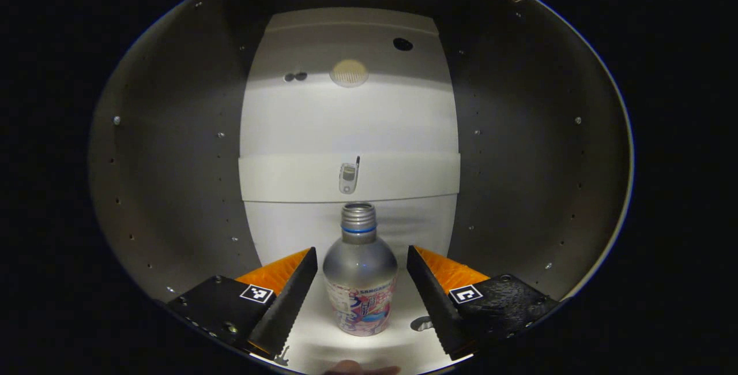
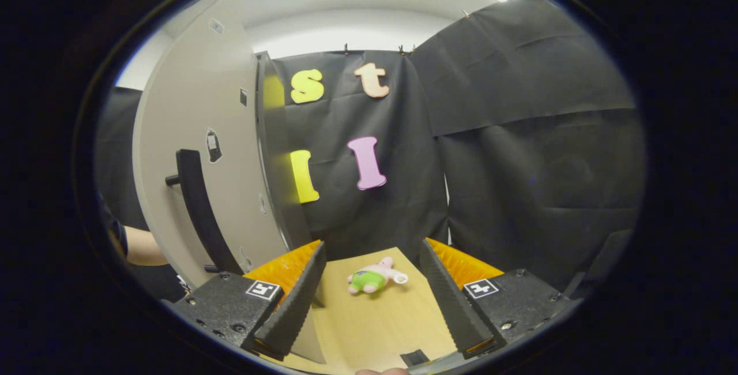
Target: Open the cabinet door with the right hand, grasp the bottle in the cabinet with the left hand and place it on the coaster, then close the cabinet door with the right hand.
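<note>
My left gripper [image 1: 362, 294] is wide open, fingers either side of the bottle [image 1: 360, 282], not touching, so the grasp step is in hand; next I close on its body. One bottle, upright on the cabinet floor [image 1: 323, 346]. My right gripper [image 2: 372, 300] is open, empty, beside the one open cabinet door [image 2: 190, 132]; one plush toy [image 2: 375, 277] lies on the table [image 2: 375, 323].

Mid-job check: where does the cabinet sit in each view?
Left gripper view: the cabinet surrounds the picture from inside, back panel at centre, bottle in front of it.
Right gripper view: its open door stands at left, carrying a black handle.
Shared landmark: the cabinet's grey panels.
</note>
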`<state>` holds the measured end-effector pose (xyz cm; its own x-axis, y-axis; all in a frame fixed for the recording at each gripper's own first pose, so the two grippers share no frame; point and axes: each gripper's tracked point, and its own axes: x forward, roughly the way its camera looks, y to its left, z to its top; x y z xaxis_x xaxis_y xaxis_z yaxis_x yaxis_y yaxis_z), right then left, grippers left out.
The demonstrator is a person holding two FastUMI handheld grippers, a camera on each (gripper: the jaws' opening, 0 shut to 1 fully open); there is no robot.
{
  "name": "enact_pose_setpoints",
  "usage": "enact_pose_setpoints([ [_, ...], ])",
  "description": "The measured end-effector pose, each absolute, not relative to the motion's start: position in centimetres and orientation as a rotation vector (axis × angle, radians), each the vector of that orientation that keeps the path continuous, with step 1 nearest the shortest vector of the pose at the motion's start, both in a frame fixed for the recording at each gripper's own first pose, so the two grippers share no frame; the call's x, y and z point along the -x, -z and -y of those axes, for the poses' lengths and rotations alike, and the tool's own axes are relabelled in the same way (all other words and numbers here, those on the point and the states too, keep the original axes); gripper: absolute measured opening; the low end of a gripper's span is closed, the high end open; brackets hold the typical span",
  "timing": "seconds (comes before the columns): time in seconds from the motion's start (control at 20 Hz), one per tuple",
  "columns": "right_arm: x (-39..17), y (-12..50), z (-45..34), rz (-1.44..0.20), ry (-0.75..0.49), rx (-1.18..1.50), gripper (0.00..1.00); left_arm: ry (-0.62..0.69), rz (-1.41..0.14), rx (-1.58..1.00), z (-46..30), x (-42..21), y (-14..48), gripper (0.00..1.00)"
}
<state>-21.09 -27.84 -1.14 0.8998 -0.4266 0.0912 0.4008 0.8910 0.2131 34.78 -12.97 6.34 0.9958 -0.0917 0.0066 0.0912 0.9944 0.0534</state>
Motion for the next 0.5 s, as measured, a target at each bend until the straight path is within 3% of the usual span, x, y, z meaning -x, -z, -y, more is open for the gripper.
enact_pose_setpoints([
  [0.4,20.4,0.5,27.5,0.116,0.424,-0.161,0.98,0.084,0.017,-0.135,13.3,-36.3,-5.8,0.96],
  [0.5,20.3,0.4,27.5,0.112,0.421,-0.153,0.98,0.09,0.012,-0.13,13.3,-36.3,-5.7,0.89],
])
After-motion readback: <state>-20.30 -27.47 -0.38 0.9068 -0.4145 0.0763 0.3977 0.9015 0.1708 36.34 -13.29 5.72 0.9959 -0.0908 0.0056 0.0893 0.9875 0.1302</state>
